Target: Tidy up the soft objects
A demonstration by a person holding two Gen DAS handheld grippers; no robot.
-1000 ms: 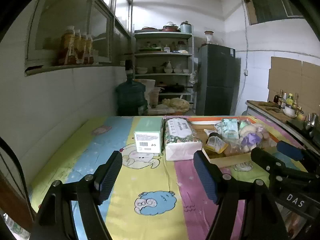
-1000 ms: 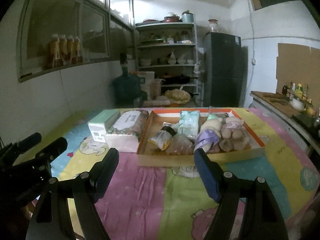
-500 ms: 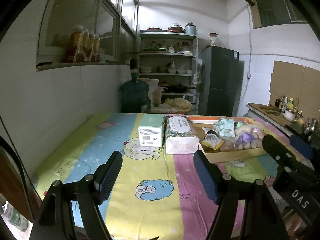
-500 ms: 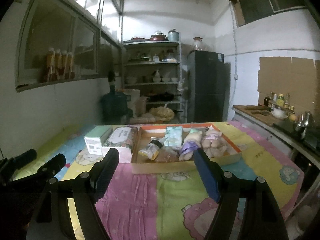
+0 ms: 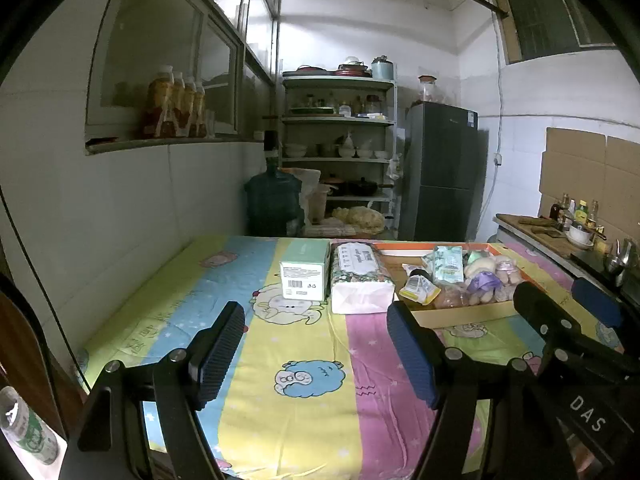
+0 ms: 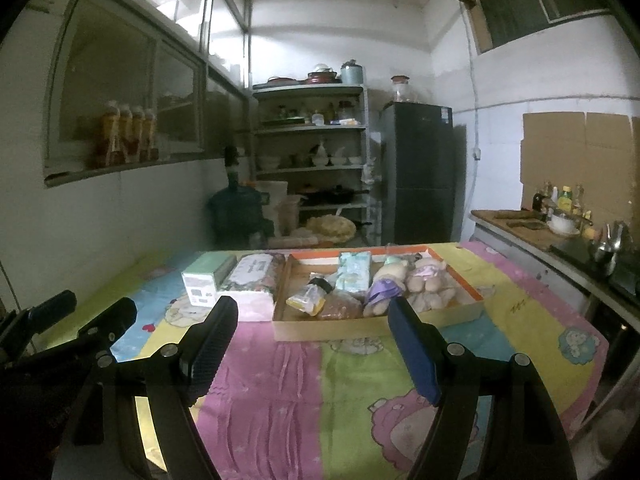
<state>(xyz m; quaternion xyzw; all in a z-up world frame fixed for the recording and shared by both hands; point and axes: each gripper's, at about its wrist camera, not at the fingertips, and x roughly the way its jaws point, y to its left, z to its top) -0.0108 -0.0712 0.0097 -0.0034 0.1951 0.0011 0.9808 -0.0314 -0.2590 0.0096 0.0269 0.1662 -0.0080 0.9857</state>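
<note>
A shallow cardboard tray with an orange rim stands on the table and holds soft things: a plush doll with purple cloth, a teal wipes pack, a yellow pouch. It also shows in the left wrist view. Left of it lie a floral tissue pack and a mint green box. My left gripper is open and empty, well back from the objects. My right gripper is open and empty in front of the tray.
The table wears a pastel cartoon cloth. A white wall runs along its left side. Behind it stand a water jug, a shelf rack and a dark fridge. A counter with bottles is at the right.
Both grippers have pulled back and risen from the table, so the tray and packs look smaller and farther away. Both stay open and empty.
</note>
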